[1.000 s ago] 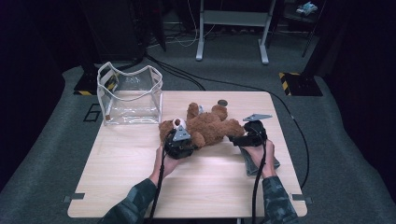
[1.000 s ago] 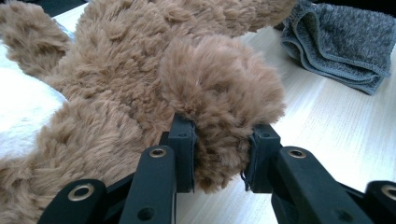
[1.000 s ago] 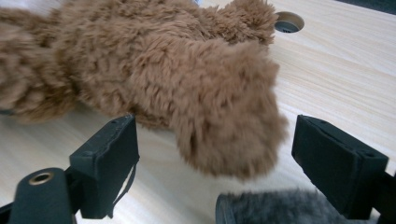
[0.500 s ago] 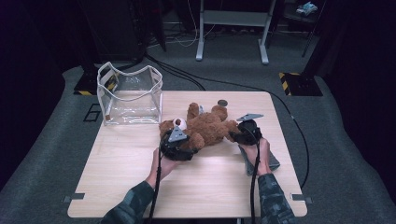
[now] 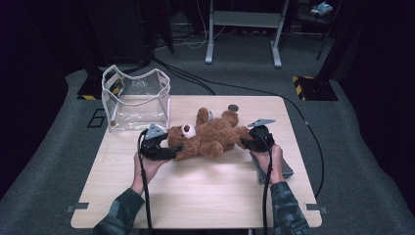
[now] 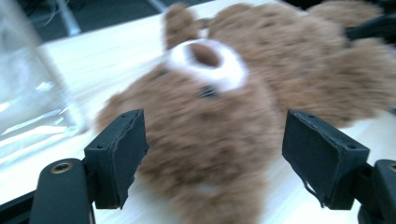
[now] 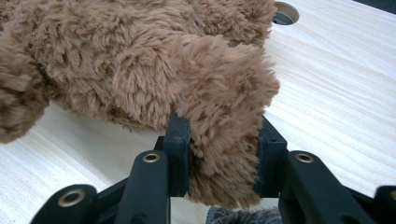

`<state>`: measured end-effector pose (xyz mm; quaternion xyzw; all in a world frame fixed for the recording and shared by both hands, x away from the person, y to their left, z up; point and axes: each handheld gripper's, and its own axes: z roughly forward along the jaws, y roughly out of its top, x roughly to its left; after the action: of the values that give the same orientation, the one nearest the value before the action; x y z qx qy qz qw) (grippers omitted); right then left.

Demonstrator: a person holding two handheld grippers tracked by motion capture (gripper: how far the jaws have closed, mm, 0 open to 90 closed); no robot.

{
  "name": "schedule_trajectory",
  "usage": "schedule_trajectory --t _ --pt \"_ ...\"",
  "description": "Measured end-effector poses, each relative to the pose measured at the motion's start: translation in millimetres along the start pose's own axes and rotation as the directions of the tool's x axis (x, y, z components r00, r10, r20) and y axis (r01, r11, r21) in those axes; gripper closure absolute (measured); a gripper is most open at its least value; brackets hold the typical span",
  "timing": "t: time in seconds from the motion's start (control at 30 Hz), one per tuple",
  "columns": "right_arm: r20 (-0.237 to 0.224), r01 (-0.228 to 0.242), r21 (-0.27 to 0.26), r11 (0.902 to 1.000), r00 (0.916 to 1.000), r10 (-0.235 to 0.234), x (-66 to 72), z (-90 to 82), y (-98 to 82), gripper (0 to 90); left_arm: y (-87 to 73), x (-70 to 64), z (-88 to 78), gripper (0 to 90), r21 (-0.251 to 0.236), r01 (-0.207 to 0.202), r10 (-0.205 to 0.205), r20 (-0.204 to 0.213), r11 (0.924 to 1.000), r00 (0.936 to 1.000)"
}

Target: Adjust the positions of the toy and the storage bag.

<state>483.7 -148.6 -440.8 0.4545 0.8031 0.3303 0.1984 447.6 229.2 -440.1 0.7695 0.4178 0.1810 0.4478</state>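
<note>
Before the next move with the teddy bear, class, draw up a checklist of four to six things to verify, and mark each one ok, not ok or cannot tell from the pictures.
1. Right gripper grips a limb of the teddy bear: ok, the jaws pinch the fur from both sides.
2. Left gripper grips the bear: not ok, its jaws have just been opening and stand apart round the head, pads off the fur.
3. Bear rests on the table: ok.
4. Clear plastic box is upright and open at the top: ok.
5. Grey cloth under the right hand is free of the jaws: cannot tell.
</note>
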Motion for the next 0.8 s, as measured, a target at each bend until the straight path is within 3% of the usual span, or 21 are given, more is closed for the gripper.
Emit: schedule_trajectory --t 0.17,0.33,0.43,0.53,0.57,0.6,0.63,0.67,0.7,0.73,0.8 --pt "0.001 0.011 -0.001 0.9999 0.9999 -0.011 -0.4 0.7 0.7 64.9 -5.7 16.1 12.5 17.2 0.093 0.076 -0.078 0.023 0.9928 0.9966" --pt "0.0 0.015 0.006 0.9999 0.9999 -0.015 1.0 0.4 0.2 65.4 -6.7 17.3 24.1 18.5 0.129 0.073 -0.08 0.049 0.9889 0.9955" --pt "-0.001 0.017 0.007 0.9998 0.9999 -0.017 1.7 0.4 -0.9 66.1 -8.6 13.8 29.4 28.0 0.148 0.063 -0.075 0.073 0.987 0.9945" --pt "0.0 0.02 0.006 0.9998 0.9998 -0.02 3.2 0.9 -2.6 67.1 -10.2 11.1 31.0 38.3 0.148 0.041 -0.052 0.072 0.9881 0.996" --pt "-0.002 0.025 0.002 0.9997 0.9997 -0.025 3.5 0.9 -3.3 67.6 -11.0 9.4 31.6 42.1 0.136 0.053 -0.062 0.066 0.9893 0.9959" --pt "-0.003 0.016 0.004 0.9999 0.9999 -0.016 4.6 1.1 -3.5 68.1 -10.9 10.0 31.0 46.6 0.144 0.025 -0.035 0.065 0.9893 0.9973" --pt "-0.007 0.035 0.001 0.9994 0.9994 -0.035 3.9 0.9 -4.0 68.7 -11.6 9.4 31.2 51.8 0.131 0.03 -0.039 0.061 0.9909 0.9974" --pt "0.001 0.02 -0.003 0.9998 0.9998 -0.02 6.3 0.1 -4.4 69.3 -12.2 10.3 30.7 58.5 0.127 0.022 -0.031 0.067 0.9917 0.9973" --pt "-0.006 0.047 -0.01 0.9988 0.9989 -0.047 5.5 -0.3 -4.3 69.7 -12.3 10.4 30.9 62.7 0.124 0.018 -0.026 0.065 0.9922 0.9975" --pt "-0.003 0.032 -0.011 0.9994 0.9995 -0.032 7.6 -1.1 -4.3 70.1 -12.7 10.4 31.1 67.4 0.117 0.009 -0.016 0.063 0.9931 0.9979" --pt "0.0 0.047 -0.015 0.9988 0.9989 -0.047 9.2 -2.5 -3.4 71.1 -12.7 10.4 31.0 74.8 0.113 -0.015 0.009 0.059 0.9935 0.9982"
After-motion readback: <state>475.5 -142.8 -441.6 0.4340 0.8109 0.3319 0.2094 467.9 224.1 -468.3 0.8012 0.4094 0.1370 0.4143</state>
